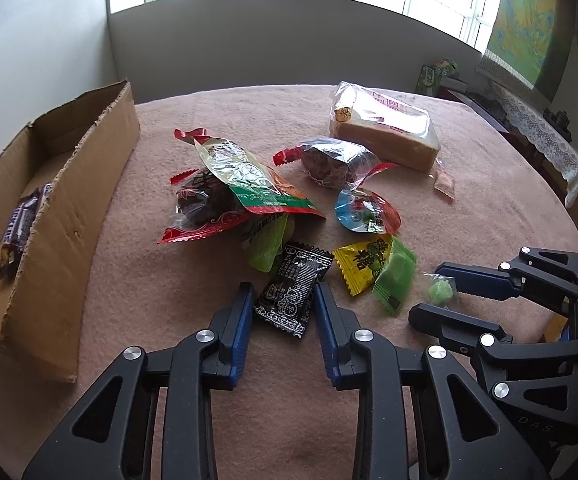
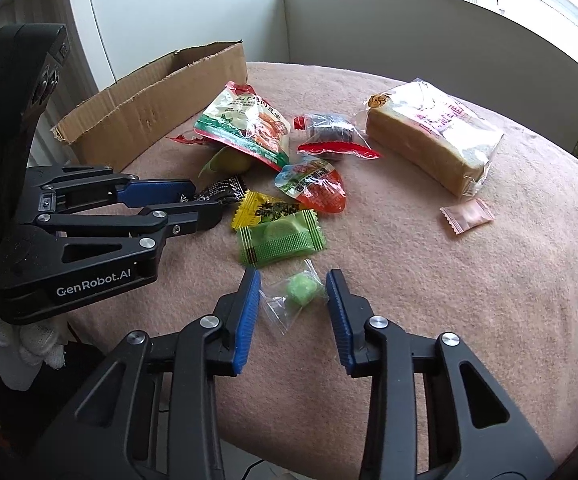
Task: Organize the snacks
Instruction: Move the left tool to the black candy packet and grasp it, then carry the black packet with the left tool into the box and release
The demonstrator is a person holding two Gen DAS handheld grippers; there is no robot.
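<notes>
Several snacks lie on the pink cloth. My left gripper [image 1: 284, 290] is open, its fingers on either side of a black packet [image 1: 294, 294], which also shows in the right wrist view [image 2: 221, 191]. My right gripper [image 2: 293, 278] is open around a small green candy in clear wrap [image 2: 299, 294], also seen in the left wrist view [image 1: 442, 291]. A cardboard box [image 1: 77, 216] at the left holds a dark purple bar [image 1: 21, 220]. A yellow packet [image 1: 363, 262] and a green packet [image 2: 281, 238] lie between the grippers.
A wrapped bread loaf [image 1: 385, 128] lies at the far right with a small pink sachet [image 2: 467, 216] beside it. Red-trimmed dark cakes [image 1: 333, 162], a red-green pouch [image 1: 245, 178] and a jelly cup [image 1: 367, 210] fill the middle. The table edge [image 1: 569, 216] curves at right.
</notes>
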